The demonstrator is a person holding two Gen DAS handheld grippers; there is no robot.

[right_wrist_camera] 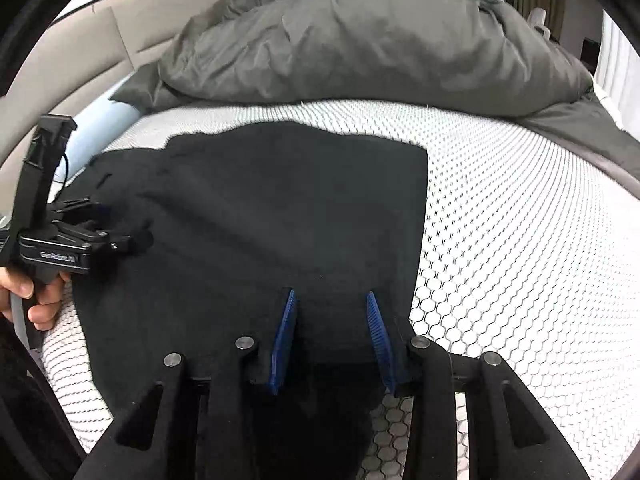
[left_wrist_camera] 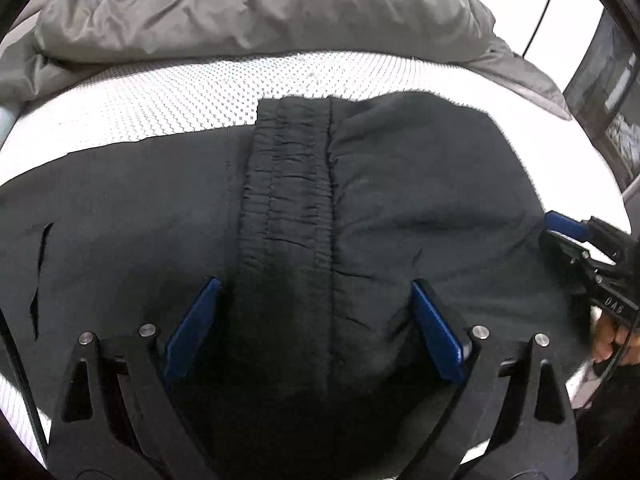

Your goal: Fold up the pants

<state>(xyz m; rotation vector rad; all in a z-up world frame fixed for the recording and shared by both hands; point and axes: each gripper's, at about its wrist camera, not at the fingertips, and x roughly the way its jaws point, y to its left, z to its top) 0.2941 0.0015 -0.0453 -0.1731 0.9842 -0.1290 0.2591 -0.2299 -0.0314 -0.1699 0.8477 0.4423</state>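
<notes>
The black pants (left_wrist_camera: 360,200) lie folded and mostly flat on a white honeycomb-mesh mattress (right_wrist_camera: 520,220), with the gathered elastic waistband (left_wrist_camera: 292,184) running from 12 to 6 o'clock down the middle of the left wrist view. A crumpled grey duvet (right_wrist_camera: 360,40) is heaped on the mattress at 12 o'clock, beyond the pants and apart from them.

The left gripper (left_wrist_camera: 314,320) hovers low over the waistband, its jaws spread wide on either side of it and gripping nothing. The right gripper (right_wrist_camera: 332,328) sits over the pants' near edge at 6 o'clock in its own view, jaws parted about halfway with black cloth between the blue pads (right_wrist_camera: 284,336); I cannot tell whether they pinch it. The left hand (right_wrist_camera: 36,296) shows at 9 o'clock in the right wrist view
</notes>
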